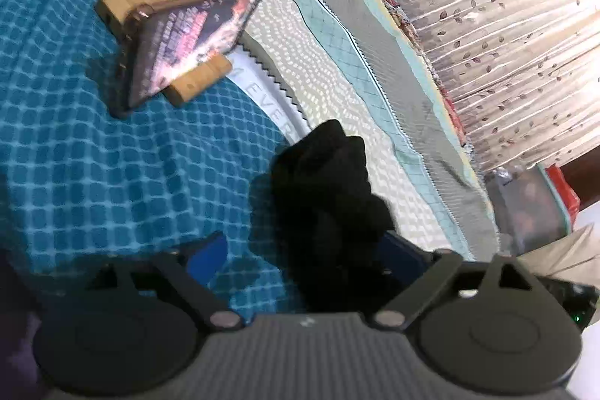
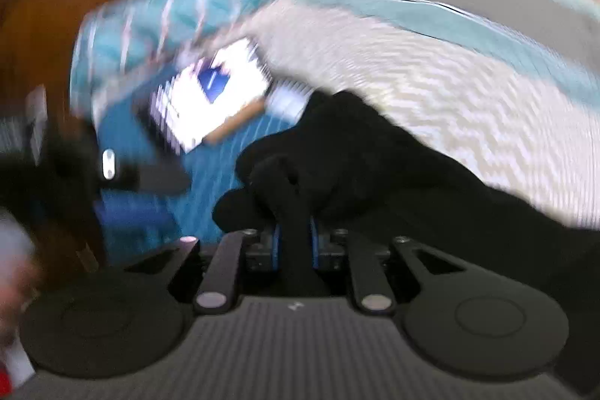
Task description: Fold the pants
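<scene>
Left gripper (image 1: 300, 261) nearest the lens, jaws spread wide, black pants (image 1: 330, 197) bunched loose between its blue pads (image 1: 208, 259), not pinched. Phone (image 1: 187, 47) on wooden stand further left on teal blanket (image 1: 75, 137). Right gripper (image 2: 294, 242) clamped on pants fabric (image 2: 337, 156); view blurred.

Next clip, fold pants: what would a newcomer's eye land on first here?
The black pants, bunched on the bed, pinched in the right gripper and lying between the wide-open jaws of the left gripper. Next, the lit phone propped on a wooden stand on the blue checked cloth, beyond the pants.
</scene>
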### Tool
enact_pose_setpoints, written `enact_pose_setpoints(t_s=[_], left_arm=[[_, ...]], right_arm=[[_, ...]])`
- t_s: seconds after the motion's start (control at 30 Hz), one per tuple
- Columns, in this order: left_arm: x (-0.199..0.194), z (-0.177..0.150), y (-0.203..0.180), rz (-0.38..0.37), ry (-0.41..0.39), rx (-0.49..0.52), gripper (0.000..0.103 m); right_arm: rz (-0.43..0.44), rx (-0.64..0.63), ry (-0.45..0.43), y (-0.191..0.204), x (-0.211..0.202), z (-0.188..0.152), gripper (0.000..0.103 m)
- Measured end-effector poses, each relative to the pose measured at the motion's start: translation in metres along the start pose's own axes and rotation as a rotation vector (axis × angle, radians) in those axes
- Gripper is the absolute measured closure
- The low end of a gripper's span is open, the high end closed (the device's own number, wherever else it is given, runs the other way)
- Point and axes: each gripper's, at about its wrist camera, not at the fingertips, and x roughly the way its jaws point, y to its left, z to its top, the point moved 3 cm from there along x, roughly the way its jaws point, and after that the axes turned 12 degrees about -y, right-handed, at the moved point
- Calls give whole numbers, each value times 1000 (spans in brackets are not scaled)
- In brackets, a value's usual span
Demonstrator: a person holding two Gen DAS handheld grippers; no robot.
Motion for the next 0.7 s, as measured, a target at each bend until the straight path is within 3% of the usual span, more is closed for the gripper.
enact_pose_setpoints(t_s=[0.17, 0.37, 0.43, 0.47, 0.5, 0.53, 0.67, 0.7], left_arm=[[23, 0, -13, -52, 40, -49, 3], [48, -1, -32, -122, 72, -100, 0], [58, -1, -35, -79, 59, -70, 11], [60, -2, -36, -47, 50, -45, 41], [61, -1, -36, -17, 40, -19, 59], [62, -1, -35, -25, 42, -12, 63], [52, 0, -27, -39, 22, -19, 70], [49, -1, -25, -38, 16, -16, 71]], right_arm=[[29, 171, -57, -15, -29, 4, 86], [39, 60, -42, 4, -33, -3, 86], [43, -12, -39, 15, -32, -7, 86], [41, -37, -39, 16, -33, -7, 86], [31, -51, -45, 15, -33, -7, 82], [25, -49, -49, 11, -35, -5, 80], [68, 113, -53, -17, -52, 5, 53], [69, 151, -67, -25, -60, 6, 54]])
